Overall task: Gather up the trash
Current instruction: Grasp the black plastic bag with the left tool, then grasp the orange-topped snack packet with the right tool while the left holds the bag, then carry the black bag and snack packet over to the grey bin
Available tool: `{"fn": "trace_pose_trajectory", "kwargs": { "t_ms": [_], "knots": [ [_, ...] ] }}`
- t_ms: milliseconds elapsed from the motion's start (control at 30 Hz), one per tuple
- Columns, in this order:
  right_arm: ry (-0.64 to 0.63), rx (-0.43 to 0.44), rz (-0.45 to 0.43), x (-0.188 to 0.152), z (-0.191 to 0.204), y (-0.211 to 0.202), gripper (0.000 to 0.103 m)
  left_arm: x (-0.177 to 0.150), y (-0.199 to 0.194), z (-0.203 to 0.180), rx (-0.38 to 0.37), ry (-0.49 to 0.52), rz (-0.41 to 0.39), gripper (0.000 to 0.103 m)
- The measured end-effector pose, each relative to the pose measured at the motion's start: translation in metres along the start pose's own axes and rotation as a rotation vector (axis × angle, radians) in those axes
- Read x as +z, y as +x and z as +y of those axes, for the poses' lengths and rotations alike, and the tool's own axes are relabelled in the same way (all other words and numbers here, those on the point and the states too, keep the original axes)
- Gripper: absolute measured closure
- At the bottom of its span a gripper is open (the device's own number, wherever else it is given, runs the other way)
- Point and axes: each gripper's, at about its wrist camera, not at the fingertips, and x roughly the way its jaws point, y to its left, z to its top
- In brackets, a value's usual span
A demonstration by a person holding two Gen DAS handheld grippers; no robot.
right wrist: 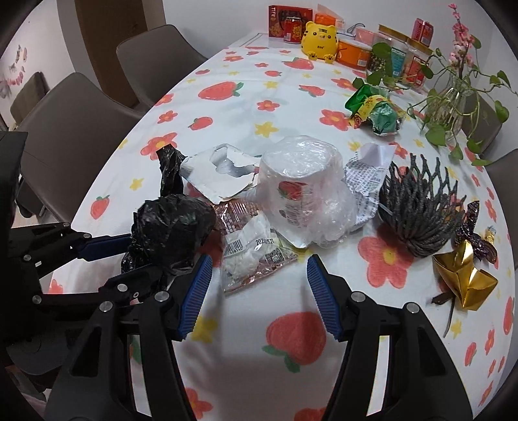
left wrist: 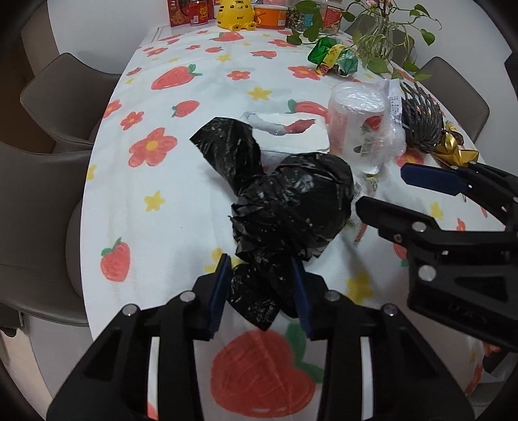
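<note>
Right now my left tongs (left wrist: 260, 285) grasp the near tail of the black trash bag (left wrist: 291, 207), which lies mid-table just left of the wrapped cup (right wrist: 301, 184). My right tongs (right wrist: 259, 291) gape released over bare cloth, near the barcoded wrapper (right wrist: 252, 249). Open table (left wrist: 181, 200) stretches left to its rim; far off, a red box (right wrist: 278, 21) reads "TTFU"

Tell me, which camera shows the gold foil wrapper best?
The right wrist view: the gold foil wrapper lies whole and unobstructed on the tablecloth. In the left wrist view only part of it shows, behind the right gripper.
</note>
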Motion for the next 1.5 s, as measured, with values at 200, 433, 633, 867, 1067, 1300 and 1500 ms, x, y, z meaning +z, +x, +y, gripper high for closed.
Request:
{"fn": "trace_pose_trajectory", "kwargs": {
  "t_ms": [200,433,633,867,1067,1300,1500],
  "knots": [
    [-0.026,0.000,0.038,0.003,0.005,0.025,0.050,0.004,0.004,0.006,-0.029,-0.017,-0.006,0.086],
    [-0.078,-0.019,0.022,0.002,0.015,0.021,0.076,0.006,-0.001,0.009,-0.027,-0.022,-0.022,0.097],
    [-0.065,-0.002,0.005,-0.007,0.016,0.001,0.079,0.005,-0.016,0.011,-0.015,-0.026,-0.045,0.097],
    [-0.003,-0.005,-0.032,-0.030,0.002,-0.042,0.079,-0.006,-0.040,-0.006,-0.022,0.003,-0.067,0.097],
    [0.073,-0.043,-0.047,-0.067,-0.023,-0.079,0.079,-0.022,-0.060,-0.041,-0.039,0.056,-0.078,0.097],
    [0.187,-0.114,-0.060,-0.134,-0.067,-0.132,0.079,-0.039,-0.081,-0.112,-0.079,0.179,-0.081,0.097],
    [0.335,-0.205,-0.075,-0.211,-0.116,-0.197,0.079,-0.055,-0.106,-0.213,-0.166,0.332,-0.100,0.097]
  ]
}}
